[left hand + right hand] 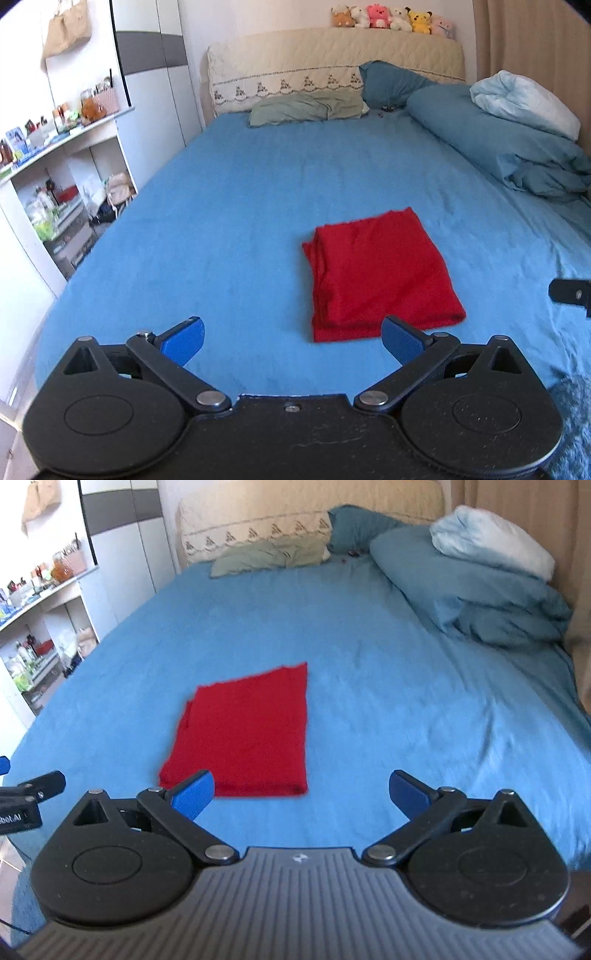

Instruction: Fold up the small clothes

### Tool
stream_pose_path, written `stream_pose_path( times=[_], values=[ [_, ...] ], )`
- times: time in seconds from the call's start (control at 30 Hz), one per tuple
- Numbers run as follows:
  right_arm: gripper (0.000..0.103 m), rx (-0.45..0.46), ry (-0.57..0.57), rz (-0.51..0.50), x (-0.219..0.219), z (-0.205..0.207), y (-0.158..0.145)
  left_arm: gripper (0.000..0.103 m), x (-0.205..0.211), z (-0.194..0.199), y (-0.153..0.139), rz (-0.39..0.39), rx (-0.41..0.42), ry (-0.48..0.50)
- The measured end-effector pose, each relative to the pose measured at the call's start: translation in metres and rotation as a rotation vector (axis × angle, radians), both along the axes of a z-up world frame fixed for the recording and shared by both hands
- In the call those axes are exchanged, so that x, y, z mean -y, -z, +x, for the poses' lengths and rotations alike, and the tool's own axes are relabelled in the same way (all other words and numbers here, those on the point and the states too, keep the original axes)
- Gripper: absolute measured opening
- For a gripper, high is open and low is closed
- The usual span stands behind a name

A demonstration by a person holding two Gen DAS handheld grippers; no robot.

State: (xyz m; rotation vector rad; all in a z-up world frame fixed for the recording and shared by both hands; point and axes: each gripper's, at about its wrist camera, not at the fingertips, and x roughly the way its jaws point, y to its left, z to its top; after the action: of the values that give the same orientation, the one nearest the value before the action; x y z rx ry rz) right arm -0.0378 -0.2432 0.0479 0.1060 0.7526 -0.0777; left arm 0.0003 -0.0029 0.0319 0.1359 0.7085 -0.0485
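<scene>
A red garment (pixel 380 273) lies folded into a flat rectangle on the blue bed sheet (pixel 221 221); it also shows in the right wrist view (pixel 247 731). My left gripper (pixel 291 341) is open and empty, held above the sheet just short of the garment's near edge and a little to its left. My right gripper (pixel 301 795) is open and empty, near the garment's near right corner, with its left finger (pixel 194 794) in front of the near edge. Neither gripper touches the cloth.
Pillows (pixel 306 107) and a rolled blue duvet (pixel 498 136) with a pale blanket (pixel 524 98) lie at the head and right side. Plush toys (pixel 391 16) line the headboard. A cluttered shelf unit (pixel 55 177) stands left of the bed.
</scene>
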Motion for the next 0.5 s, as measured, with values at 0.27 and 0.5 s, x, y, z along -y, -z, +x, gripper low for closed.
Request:
stream_pose_path(
  times=[0.27,0.5],
  values=[
    [0.103,-0.068,0.028,-0.037,-0.006,-0.019,0.024,0.103,0.003,-0.012,0.014,0.013,-0.001,-0.002],
    [0.103,-0.071,0.031,-0.045,-0.008,-0.018,0.026,0.103,0.005,-0.016,0.014,0.020,0.008,0.018]
  ],
)
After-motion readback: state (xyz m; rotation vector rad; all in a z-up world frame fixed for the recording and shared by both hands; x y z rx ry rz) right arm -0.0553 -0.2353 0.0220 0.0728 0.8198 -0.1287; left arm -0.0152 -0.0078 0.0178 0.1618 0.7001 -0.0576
